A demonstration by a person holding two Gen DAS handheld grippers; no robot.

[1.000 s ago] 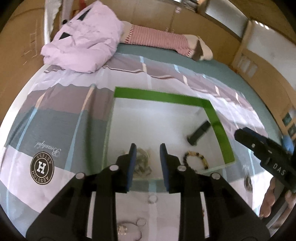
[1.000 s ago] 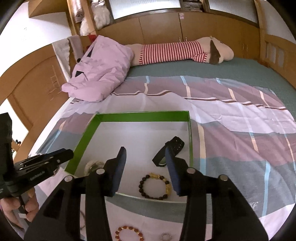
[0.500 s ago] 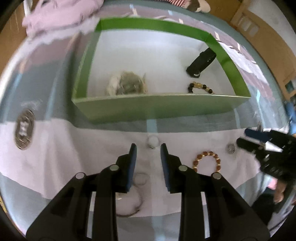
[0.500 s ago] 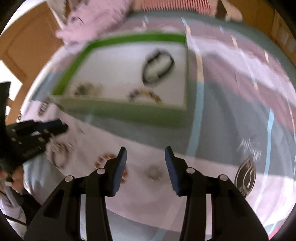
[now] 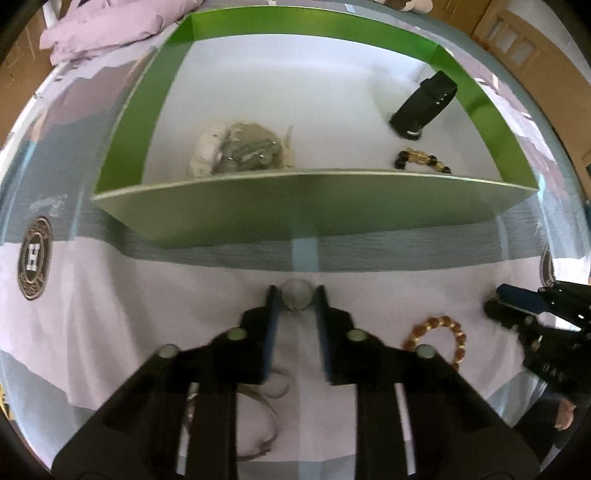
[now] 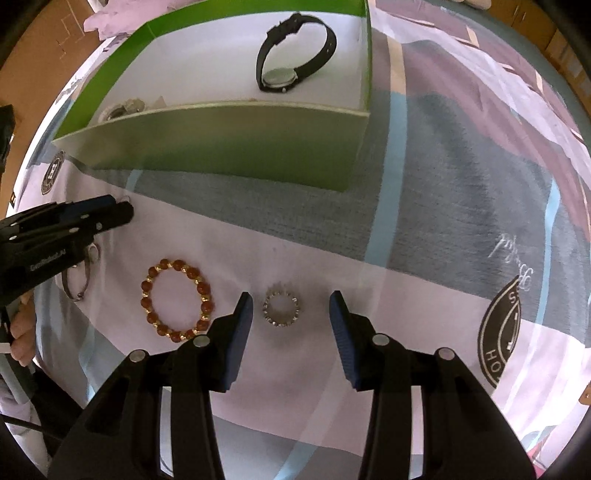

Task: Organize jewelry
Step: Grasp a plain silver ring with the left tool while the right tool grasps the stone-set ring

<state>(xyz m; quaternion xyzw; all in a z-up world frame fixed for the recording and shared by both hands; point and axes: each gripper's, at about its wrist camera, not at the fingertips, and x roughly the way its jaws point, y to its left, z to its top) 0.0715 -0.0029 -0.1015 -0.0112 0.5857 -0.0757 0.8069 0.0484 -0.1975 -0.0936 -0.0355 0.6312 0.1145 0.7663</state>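
Note:
A green box [image 5: 303,214] [image 6: 221,136] with a white floor stands on the bedsheet. It holds a black watch [image 5: 424,105] [image 6: 295,55], a dark bead bracelet [image 5: 421,160] and a pale heap of jewelry [image 5: 240,149]. My left gripper [image 5: 295,293] is open, low over the sheet, its fingertips either side of a small pale ring [image 5: 295,295]. My right gripper [image 6: 291,306] is open around a silver studded ring [image 6: 282,308]. A red-and-gold bead bracelet [image 6: 175,299] [image 5: 439,338] lies between the two grippers.
A thin metal bangle and small ring [image 5: 266,417] [image 6: 83,273] lie under the left gripper. The striped sheet carries round logo patches [image 5: 33,256] [image 6: 502,332]. A lilac pillow [image 5: 110,26] lies beyond the box.
Both grippers have dropped from above the box to the sheet in front of it. The left now straddles the pale ring, the right the silver ring.

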